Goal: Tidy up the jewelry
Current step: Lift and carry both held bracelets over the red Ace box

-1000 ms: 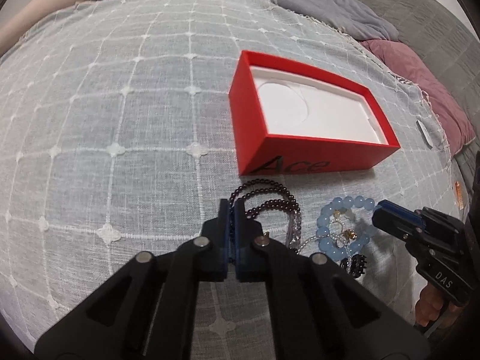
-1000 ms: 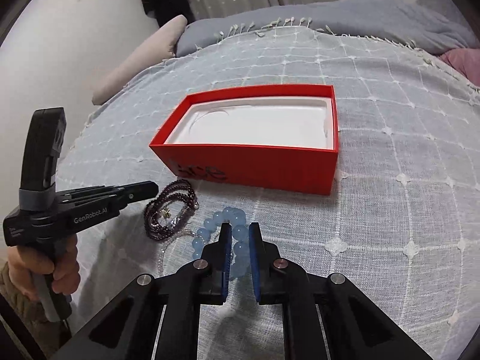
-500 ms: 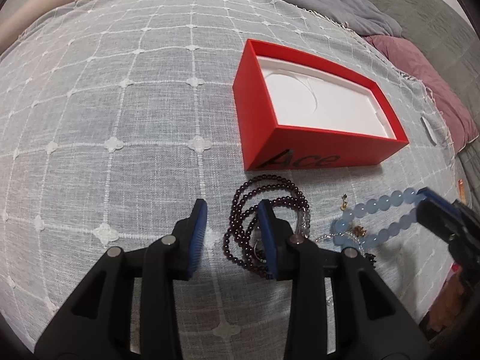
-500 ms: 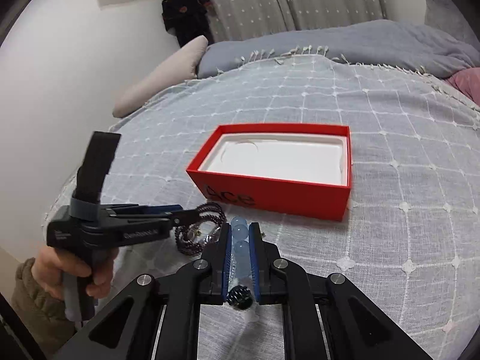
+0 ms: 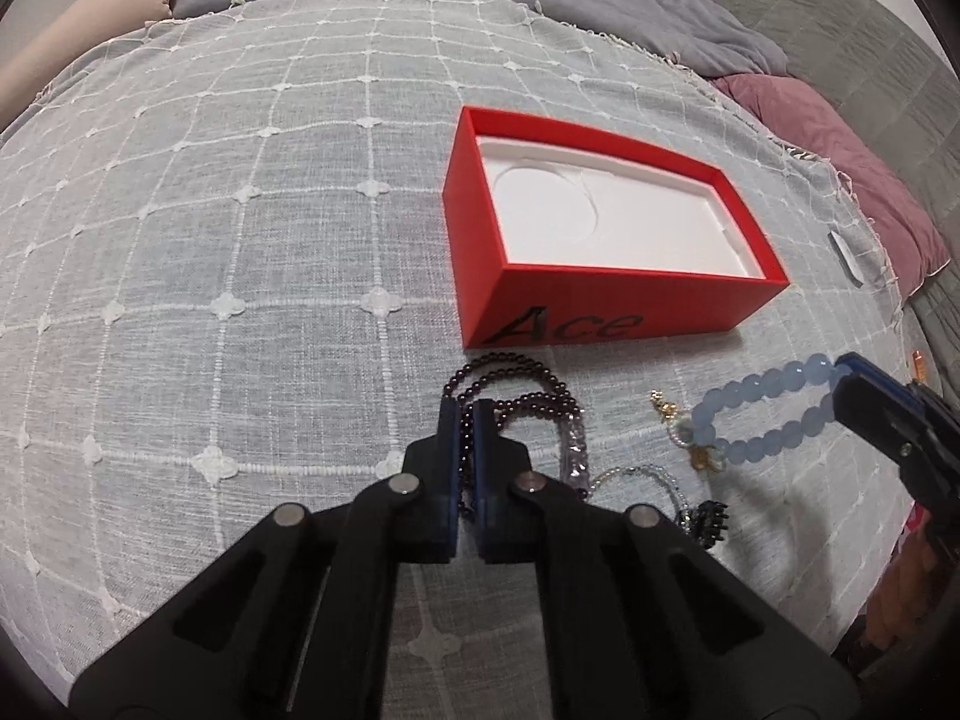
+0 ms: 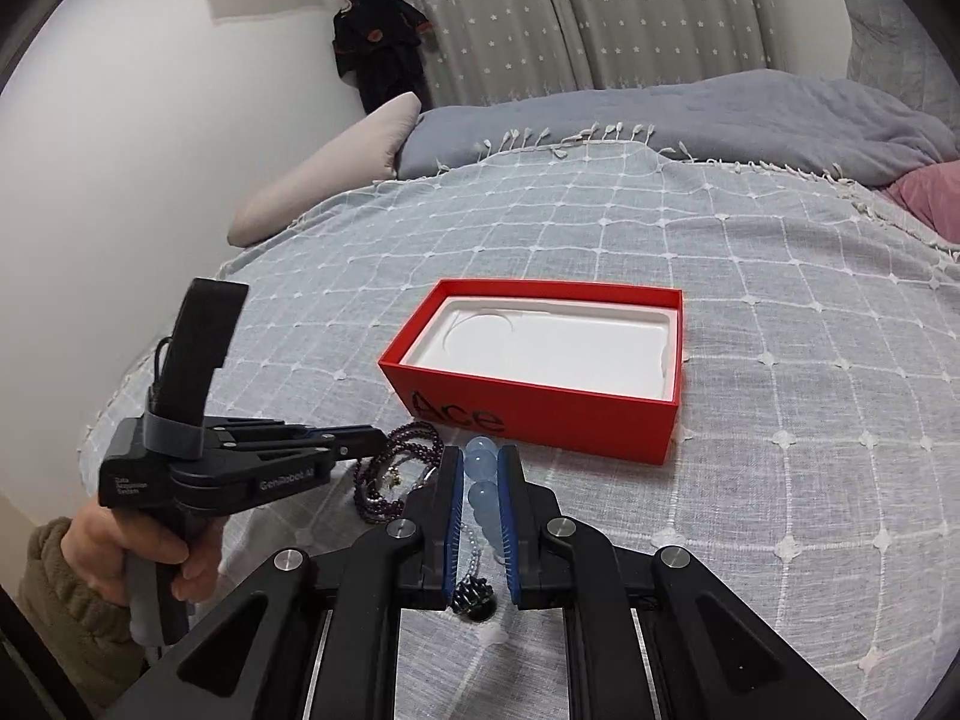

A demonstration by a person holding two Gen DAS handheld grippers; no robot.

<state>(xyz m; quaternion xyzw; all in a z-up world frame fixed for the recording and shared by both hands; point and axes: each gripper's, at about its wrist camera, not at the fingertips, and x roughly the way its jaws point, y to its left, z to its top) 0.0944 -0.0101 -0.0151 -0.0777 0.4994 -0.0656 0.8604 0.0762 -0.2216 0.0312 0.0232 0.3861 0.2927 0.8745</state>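
Two hand-held grippers, each clamped on one bracelet, before one open box.

Left hand-held gripper (image 5: 467, 420) pinches the dark garnet bead bracelet (image 5: 516, 387) lying on the bed's grey checked coverlet (image 5: 228, 252); right hand-held gripper (image 6: 481, 468) holds the pale blue bead bracelet (image 5: 774, 405) lifted; one red cardboard box with white liner (image 5: 600, 306) lies just beyond.

Glossy translucent blue beads (image 5: 774, 414), matt red cardboard box (image 5: 600, 309), woven openwork cloth bedspread (image 5: 240, 300).

The left wrist view looks down steeply from close above the bed (image 5: 240, 300), with the red box (image 5: 600, 306) at 1 o'clock. The right wrist view sits lower and flatter, facing the curtains (image 6: 600, 18). Both show the box (image 6: 540, 414) and bedspread.
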